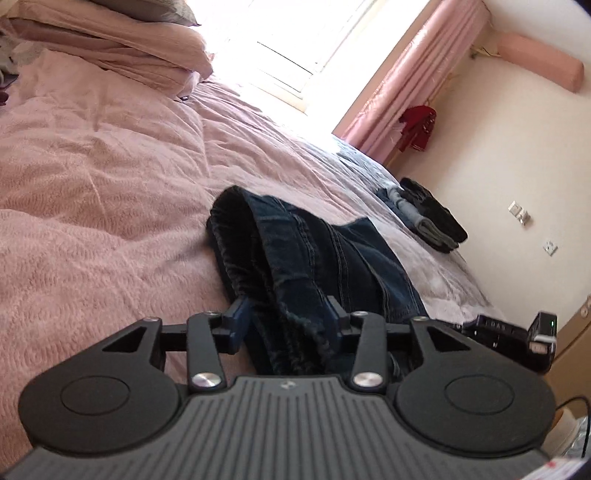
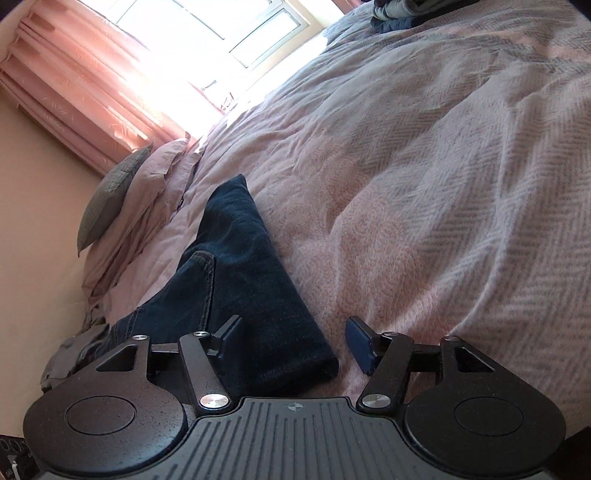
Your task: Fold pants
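Observation:
Dark blue denim pants lie on the pink bedspread. Their bunched waistband end rises into my left gripper, whose blue pads press the thick fabric from both sides. In the right wrist view the pants show as a long folded leg running toward the pillows. Its hem end lies between the fingers of my right gripper. That gripper stands open: its left pad rests over the denim and its right pad is clear of it, above the bedspread.
Pink pillows and a grey cushion sit at the head of the bed. A stack of folded dark and grey clothes lies near the bed's far edge. A bright window, pink curtains and a wall border the bed.

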`<action>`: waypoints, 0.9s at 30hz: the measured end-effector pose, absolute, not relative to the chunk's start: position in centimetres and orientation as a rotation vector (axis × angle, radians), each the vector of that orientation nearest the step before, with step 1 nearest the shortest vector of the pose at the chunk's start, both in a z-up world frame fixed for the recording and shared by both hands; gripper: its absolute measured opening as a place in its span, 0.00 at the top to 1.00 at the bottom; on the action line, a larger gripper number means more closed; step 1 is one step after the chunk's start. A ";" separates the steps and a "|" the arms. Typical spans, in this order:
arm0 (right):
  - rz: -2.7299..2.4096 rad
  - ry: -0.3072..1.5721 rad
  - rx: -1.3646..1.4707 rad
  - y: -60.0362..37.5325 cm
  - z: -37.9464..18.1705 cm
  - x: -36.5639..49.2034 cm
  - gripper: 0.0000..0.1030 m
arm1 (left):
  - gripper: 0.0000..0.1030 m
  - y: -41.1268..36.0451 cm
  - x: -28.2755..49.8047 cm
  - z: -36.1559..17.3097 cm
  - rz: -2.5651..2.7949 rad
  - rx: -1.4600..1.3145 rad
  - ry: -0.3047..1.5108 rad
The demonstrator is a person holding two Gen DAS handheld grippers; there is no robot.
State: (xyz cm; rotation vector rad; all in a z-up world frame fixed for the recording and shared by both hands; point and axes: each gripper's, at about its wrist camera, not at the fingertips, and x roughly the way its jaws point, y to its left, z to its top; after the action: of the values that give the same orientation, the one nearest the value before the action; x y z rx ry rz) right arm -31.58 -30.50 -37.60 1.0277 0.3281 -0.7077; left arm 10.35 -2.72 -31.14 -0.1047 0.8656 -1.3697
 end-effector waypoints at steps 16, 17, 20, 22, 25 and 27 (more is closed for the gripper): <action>-0.722 0.305 0.990 -31.0 -38.3 -29.7 0.44 | 0.92 -7.9 13.7 -31.5 -1.392 -0.130 0.770; -0.726 0.314 0.988 -31.0 -38.2 -29.6 0.44 | 0.90 -8.1 14.1 -32.7 -1.350 -0.136 0.831; -0.725 0.356 0.957 -31.4 -37.6 -29.2 0.44 | 0.80 -8.0 14.2 -33.1 -1.316 -0.144 0.852; -0.726 0.395 0.913 -31.7 -36.9 -28.9 0.43 | 0.77 -8.0 14.6 -32.6 -1.305 -0.172 0.888; -0.745 0.436 0.765 -32.2 -35.3 -27.6 0.43 | 0.60 -8.2 15.4 -31.7 -1.274 -0.199 0.924; -0.748 0.462 0.692 -33.2 -34.8 -26.3 0.43 | 0.56 -8.7 15.7 -31.3 -1.283 -0.202 0.939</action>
State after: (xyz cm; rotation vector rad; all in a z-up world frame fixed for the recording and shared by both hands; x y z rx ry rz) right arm -26.28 -33.17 -34.76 0.6920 0.4622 -0.7478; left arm 15.74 -8.72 -31.32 -0.2018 0.9389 -1.2833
